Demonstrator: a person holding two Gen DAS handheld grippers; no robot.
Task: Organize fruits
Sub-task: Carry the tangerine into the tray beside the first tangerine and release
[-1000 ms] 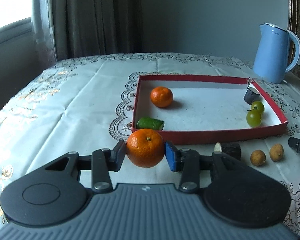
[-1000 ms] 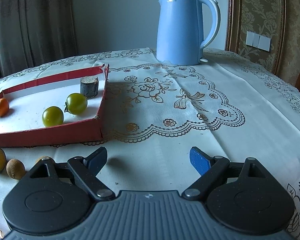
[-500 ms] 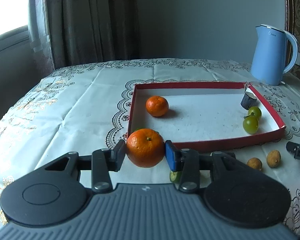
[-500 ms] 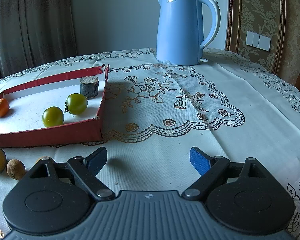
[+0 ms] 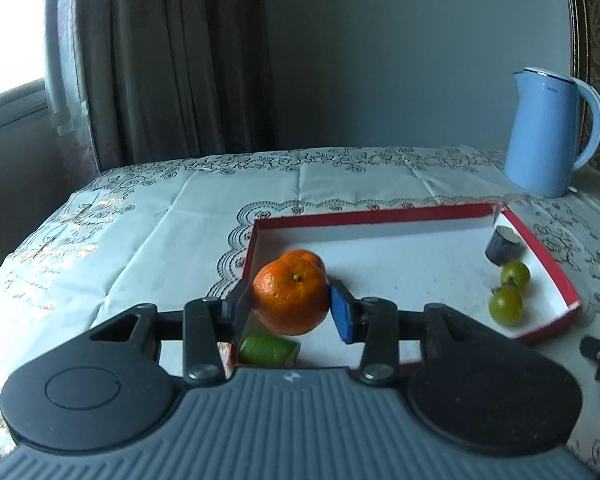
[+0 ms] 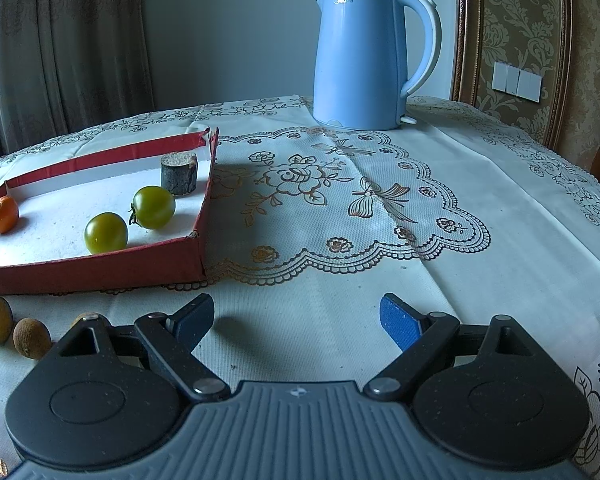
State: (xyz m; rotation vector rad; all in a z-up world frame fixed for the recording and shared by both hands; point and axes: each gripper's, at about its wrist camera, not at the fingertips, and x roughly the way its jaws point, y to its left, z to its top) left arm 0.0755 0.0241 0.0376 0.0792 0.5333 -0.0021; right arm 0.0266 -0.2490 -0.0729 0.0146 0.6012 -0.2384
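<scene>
Blue kettle (image 6: 364,60) bears faint lettering near its rim, too blurred to read.

The left gripper (image 5: 290,308) points forward and somewhat downward, its two pads pressed against opposite sides of a mandarin (image 5: 291,298) — a narrow, firm clamp. The right gripper (image 6: 296,316) also tilts downward, its jaws spread wide with nothing between them — black linkages splayed outward on both sides.
</scene>
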